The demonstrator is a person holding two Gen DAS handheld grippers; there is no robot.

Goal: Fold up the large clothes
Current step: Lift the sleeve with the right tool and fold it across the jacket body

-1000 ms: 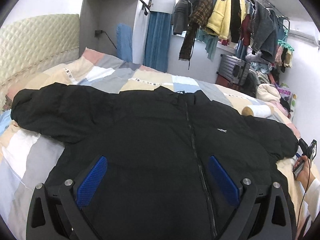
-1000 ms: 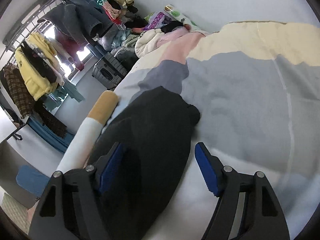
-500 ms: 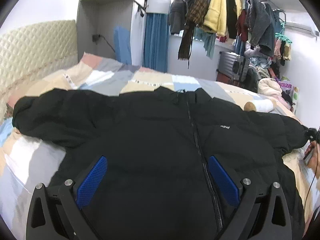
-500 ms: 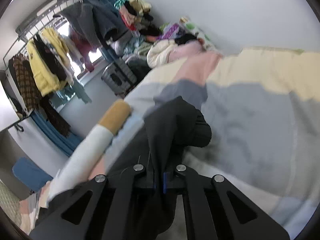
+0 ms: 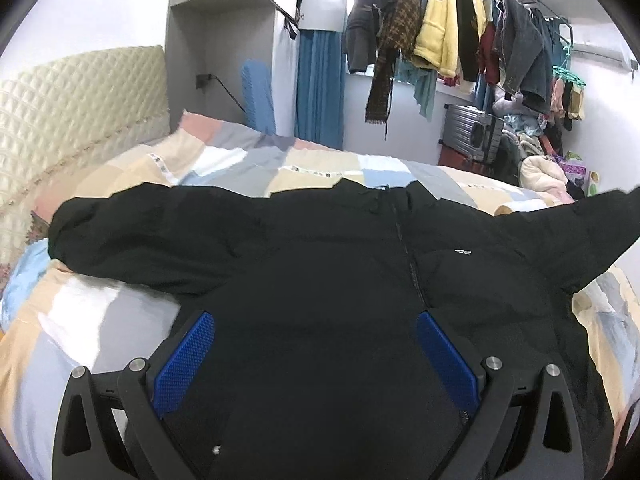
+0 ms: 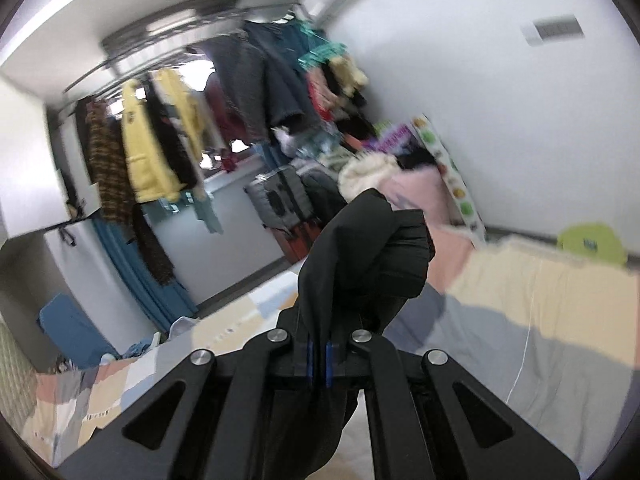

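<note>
Right wrist view: right hand-held gripper [image 6: 319, 354] pinches the black jacket's [image 5: 320, 264] sleeve above the bed [image 5: 120, 312]; left hand-held gripper [image 5: 316, 354] hovers spread over the jacket.

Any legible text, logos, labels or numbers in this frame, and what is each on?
None can be read.
Black jacket: small white chest logo, too small to read.
Patchwork bedspread: printed strips, too small to read.
Yellow jacket on the rack: dark chest mark, unreadable.
Right wrist view: motion-blurred, nothing legible.
</note>
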